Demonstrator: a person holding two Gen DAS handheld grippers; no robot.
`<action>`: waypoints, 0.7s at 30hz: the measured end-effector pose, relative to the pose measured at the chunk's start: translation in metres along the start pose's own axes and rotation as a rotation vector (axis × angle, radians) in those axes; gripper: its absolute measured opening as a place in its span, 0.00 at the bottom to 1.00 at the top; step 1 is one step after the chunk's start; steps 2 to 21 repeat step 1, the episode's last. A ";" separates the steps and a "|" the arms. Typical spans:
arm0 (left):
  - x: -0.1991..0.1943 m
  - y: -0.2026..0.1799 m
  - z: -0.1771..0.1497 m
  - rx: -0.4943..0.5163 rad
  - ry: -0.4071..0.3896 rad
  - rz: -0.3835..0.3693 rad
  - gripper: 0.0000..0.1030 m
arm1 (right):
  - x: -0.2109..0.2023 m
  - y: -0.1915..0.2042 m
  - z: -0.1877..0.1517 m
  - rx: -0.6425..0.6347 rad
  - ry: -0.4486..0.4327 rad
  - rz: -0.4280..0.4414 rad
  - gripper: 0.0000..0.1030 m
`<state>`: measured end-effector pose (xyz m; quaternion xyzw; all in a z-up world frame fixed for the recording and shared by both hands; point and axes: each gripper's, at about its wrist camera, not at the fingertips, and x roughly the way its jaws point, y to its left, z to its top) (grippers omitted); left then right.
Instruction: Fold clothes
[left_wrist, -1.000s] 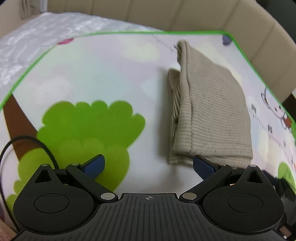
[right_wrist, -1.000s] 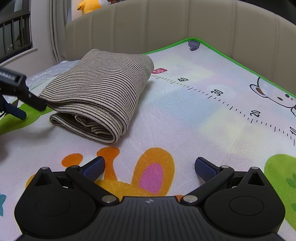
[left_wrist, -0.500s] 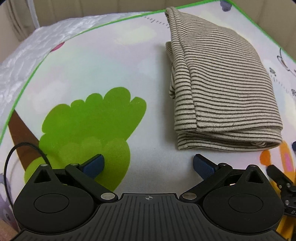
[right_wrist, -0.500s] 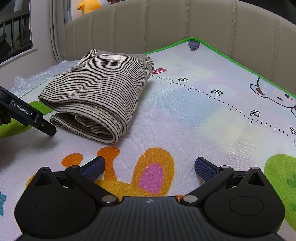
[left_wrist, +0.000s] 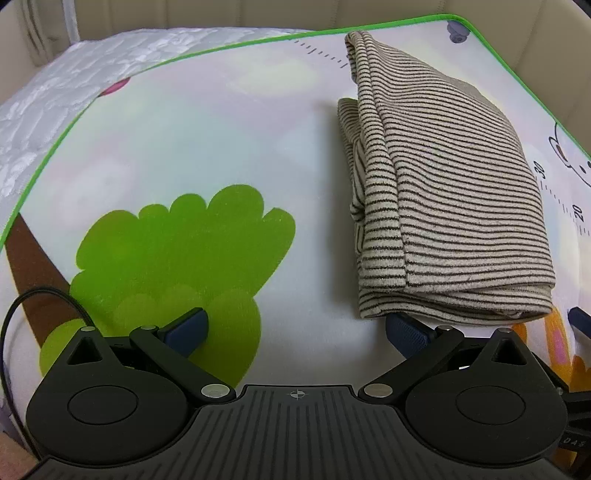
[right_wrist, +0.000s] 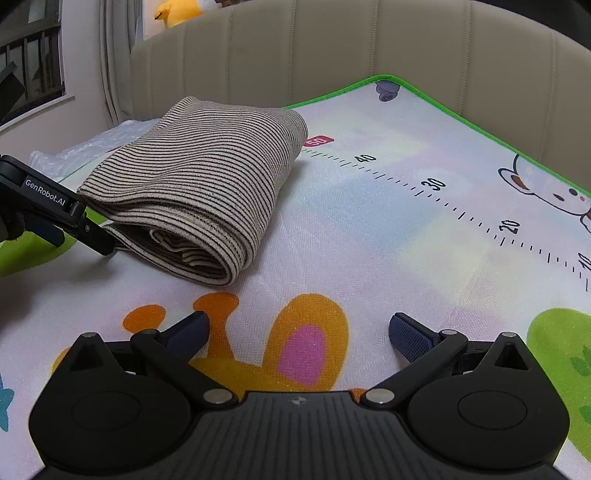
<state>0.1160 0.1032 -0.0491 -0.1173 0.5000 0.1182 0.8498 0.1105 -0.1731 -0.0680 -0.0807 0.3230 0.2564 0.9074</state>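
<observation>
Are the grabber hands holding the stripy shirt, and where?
Neither holds anything. The left gripper is open beside the near edge of the folded beige black-striped knit garment. The right gripper is open over the colourful cartoon play mat.

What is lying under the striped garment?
The striped garment lies folded on the play mat. At its open end, inner folds show. One finger of the left tongs reaches its near edge. The mat print beneath is covered.
</observation>
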 end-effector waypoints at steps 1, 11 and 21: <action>0.000 0.000 0.001 -0.002 0.000 -0.001 1.00 | 0.000 0.000 0.000 -0.002 0.000 -0.002 1.00; 0.000 0.000 0.001 -0.002 0.000 -0.001 1.00 | 0.000 0.000 0.000 -0.002 0.000 -0.002 1.00; 0.000 0.000 0.001 -0.002 0.000 -0.001 1.00 | 0.000 0.000 0.000 -0.002 0.000 -0.002 1.00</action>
